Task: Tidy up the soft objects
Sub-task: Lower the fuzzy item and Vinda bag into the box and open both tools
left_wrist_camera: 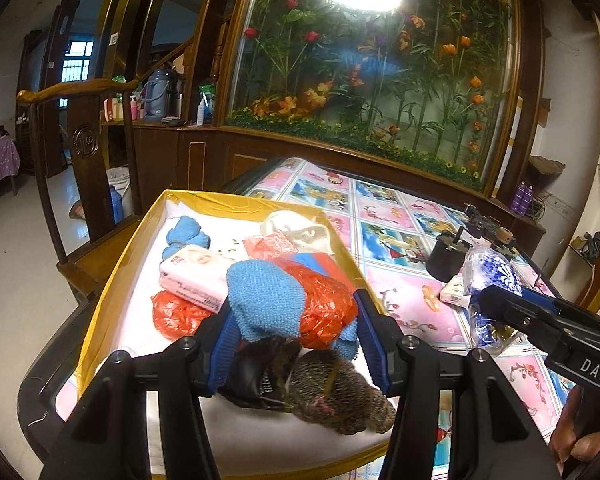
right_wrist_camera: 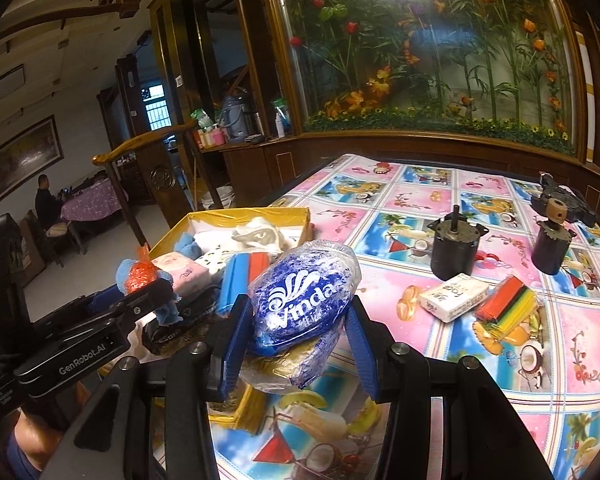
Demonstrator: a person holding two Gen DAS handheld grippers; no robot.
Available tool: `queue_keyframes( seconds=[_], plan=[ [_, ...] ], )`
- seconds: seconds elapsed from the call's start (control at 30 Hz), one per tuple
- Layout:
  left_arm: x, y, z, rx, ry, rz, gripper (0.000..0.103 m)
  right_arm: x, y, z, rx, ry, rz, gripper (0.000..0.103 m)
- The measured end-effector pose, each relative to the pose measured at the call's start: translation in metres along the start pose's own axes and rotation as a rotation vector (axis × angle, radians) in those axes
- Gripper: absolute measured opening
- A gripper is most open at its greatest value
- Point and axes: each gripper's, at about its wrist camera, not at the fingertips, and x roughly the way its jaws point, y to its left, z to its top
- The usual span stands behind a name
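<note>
In the left wrist view my left gripper is shut on a blue terry cloth bundled with a crinkled red plastic bag. It hangs over the yellow-rimmed box. Inside the box lie a pink tissue pack, another blue cloth, a white cloth, a black pouch and a brown knitted piece. My right gripper is shut on a blue-and-white Vinda tissue pack, held just right of the box. The left gripper shows at the left of the right wrist view.
The table carries a colourful patterned cover. On it stand two black motors, a white tissue pack, a bundle of coloured strips and a dark tool. A wooden chair stands left of the box. A person sits far off.
</note>
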Motion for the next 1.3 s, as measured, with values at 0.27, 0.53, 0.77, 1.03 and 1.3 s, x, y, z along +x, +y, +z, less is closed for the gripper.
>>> queue_keyframes(
  seconds=[0.27,0.53,0.77,1.03,1.3],
  plan=[
    [0.003,0.014,-0.002,-0.013,0.039,0.032,0.053,0.022,0.031,0.005,-0.038,0.03,0.081,0.051],
    [0.003,0.032,-0.004,-0.039,0.065,0.082,0.054,0.059,0.049,0.008,-0.042,0.098,0.156,0.051],
    [0.006,0.039,-0.012,-0.034,0.102,0.099,0.055,0.081,0.055,-0.001,-0.043,0.161,0.193,0.052],
    [0.011,0.043,-0.017,-0.033,0.119,0.112,0.056,0.092,0.049,-0.009,-0.007,0.186,0.219,0.053],
    [0.015,0.046,-0.018,-0.042,0.127,0.115,0.059,0.091,0.049,-0.011,0.0,0.18,0.223,0.053]
  ],
)
